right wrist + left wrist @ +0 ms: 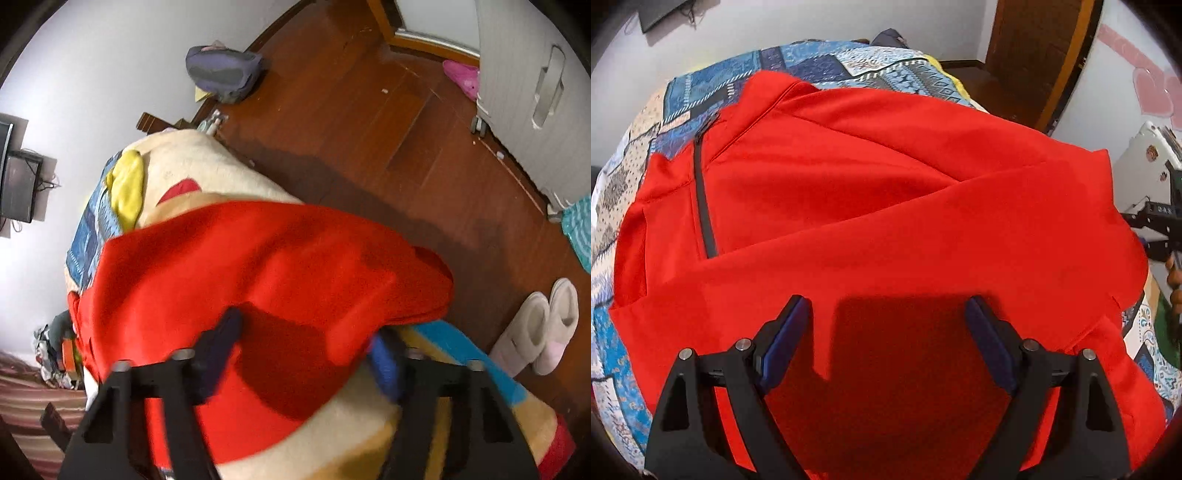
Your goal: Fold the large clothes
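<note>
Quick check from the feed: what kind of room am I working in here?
Most likely a home bedroom. The red garment lies on a bed with a patterned bedspread, slippers sit on the wooden floor, and a backpack rests against the wall.

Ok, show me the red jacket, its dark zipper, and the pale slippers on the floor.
red jacket [886, 229], left wrist view, on the broad flat fabric in its middle.
dark zipper [703, 199], left wrist view, midway along the strip.
pale slippers [535, 328], right wrist view, on the nearer slipper's opening.
</note>
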